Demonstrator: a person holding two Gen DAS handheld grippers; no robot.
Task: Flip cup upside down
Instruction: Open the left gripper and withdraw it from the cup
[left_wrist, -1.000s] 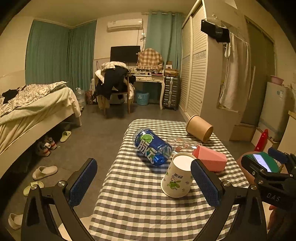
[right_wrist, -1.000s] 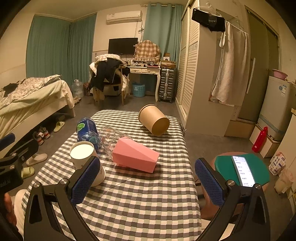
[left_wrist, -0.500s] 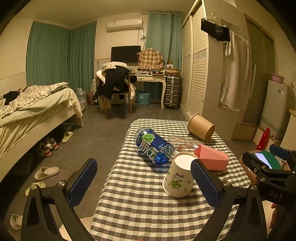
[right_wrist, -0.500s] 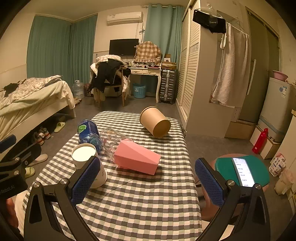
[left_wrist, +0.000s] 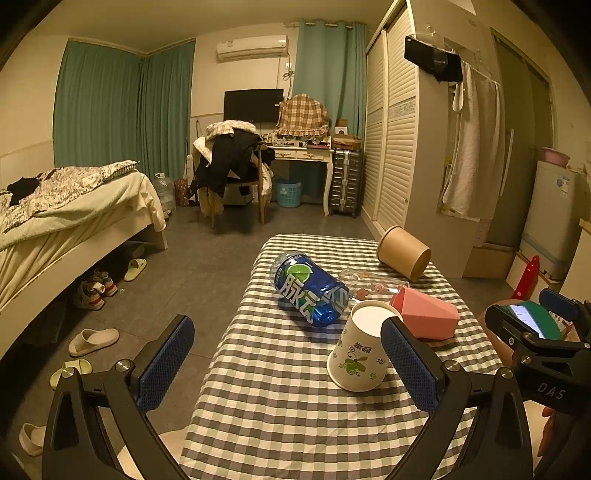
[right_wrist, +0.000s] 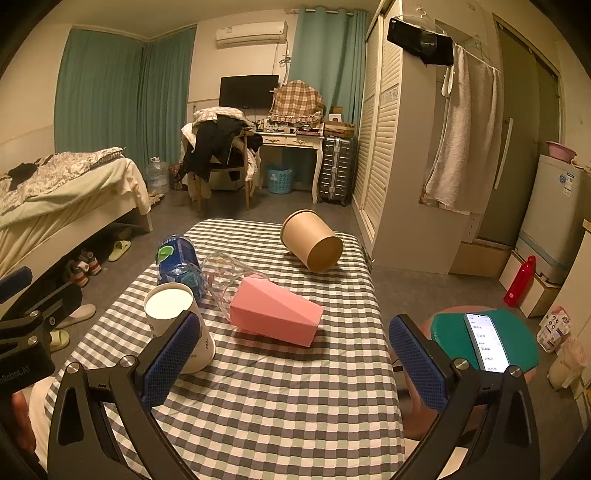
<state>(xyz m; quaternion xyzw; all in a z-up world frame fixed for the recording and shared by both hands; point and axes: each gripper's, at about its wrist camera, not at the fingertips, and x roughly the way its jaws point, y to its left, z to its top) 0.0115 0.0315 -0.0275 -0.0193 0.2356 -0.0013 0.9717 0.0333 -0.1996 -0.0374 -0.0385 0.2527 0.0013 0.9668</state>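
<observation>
A white paper cup with a green print (left_wrist: 360, 349) stands on its wider end, narrow end up, on the checked table (left_wrist: 280, 406); it also shows in the right wrist view (right_wrist: 173, 317). A brown paper cup (right_wrist: 312, 245), a pink cup (right_wrist: 275, 314) and a clear glass (right_wrist: 225, 278) lie on their sides. My left gripper (left_wrist: 288, 363) is open and empty, its right finger just beside the white cup. My right gripper (right_wrist: 293, 358) is open and empty, above the table's near part.
A blue bottle (left_wrist: 308, 286) lies on its side behind the white cup. A phone (right_wrist: 487, 345) rests on a green stool right of the table. A bed (left_wrist: 66, 214) is at the left, with slippers on the floor.
Both grippers have risen and pulled back slightly, so the table objects sit lower and farther. Nothing on the table has moved.
</observation>
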